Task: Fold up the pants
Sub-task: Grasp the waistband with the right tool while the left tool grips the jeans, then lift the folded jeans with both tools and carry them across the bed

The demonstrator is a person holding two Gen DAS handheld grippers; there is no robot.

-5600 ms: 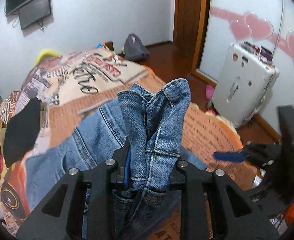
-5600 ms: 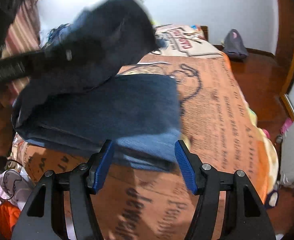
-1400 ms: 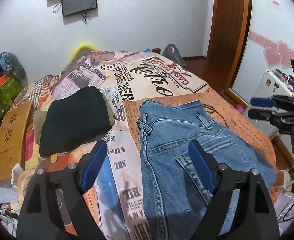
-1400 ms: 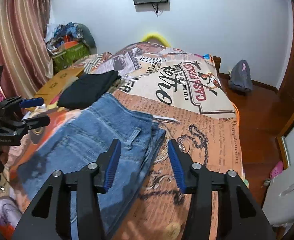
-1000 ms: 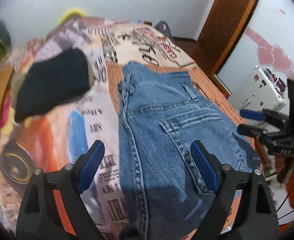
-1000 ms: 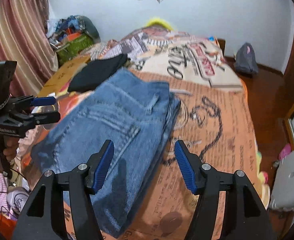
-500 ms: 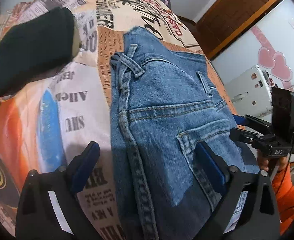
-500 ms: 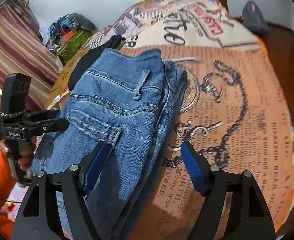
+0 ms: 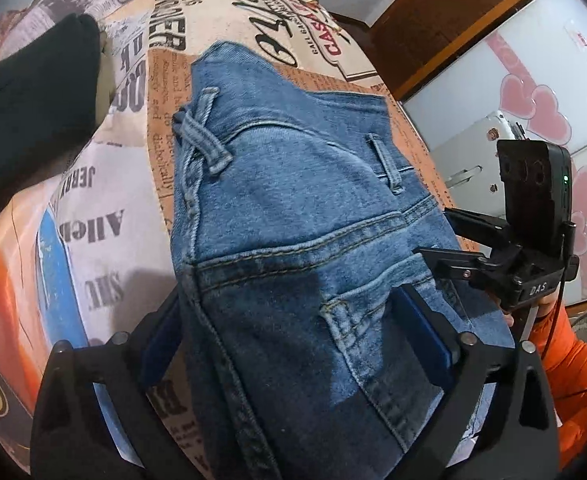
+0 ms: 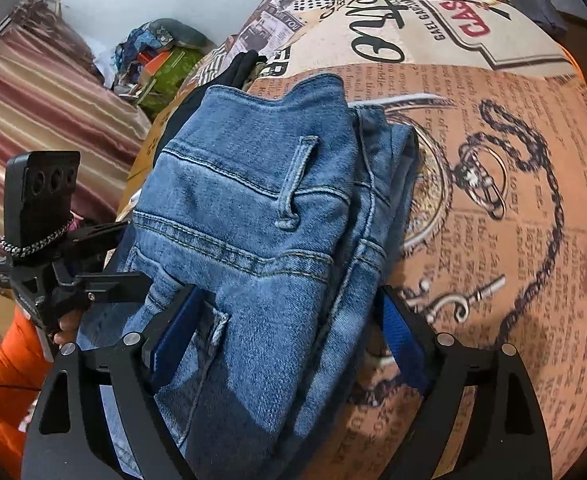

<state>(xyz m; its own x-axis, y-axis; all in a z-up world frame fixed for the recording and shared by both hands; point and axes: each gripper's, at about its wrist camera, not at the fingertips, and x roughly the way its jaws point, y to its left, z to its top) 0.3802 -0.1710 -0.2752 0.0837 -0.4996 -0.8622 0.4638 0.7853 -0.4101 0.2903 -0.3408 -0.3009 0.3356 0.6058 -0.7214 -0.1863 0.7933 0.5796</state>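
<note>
Folded blue jeans [image 9: 293, 208] lie on the newspaper-print bed cover [image 9: 105, 224], back pocket and belt loops up; they also show in the right wrist view [image 10: 253, 240]. My left gripper [image 9: 293, 340] is open, its blue-padded fingers low on either side of the near left part of the jeans. My right gripper [image 10: 289, 336] is open, its fingers straddling the near right part, one pad on the denim, the other past its edge. Each gripper shows in the other's view, the right one [image 9: 445, 256] and the left one [image 10: 109, 276], both at the jeans' edge.
A folded black garment [image 9: 33, 112] lies on the bed left of the jeans. A white suitcase [image 9: 477, 152] stands by the wall on the right. A clothes pile [image 10: 161, 56] and striped curtain [image 10: 33, 100] are at the far left.
Both grippers have let go of the jeans, which now lie folded flat, and have dropped low and close over the near edge, open jaws straddling the denim.
</note>
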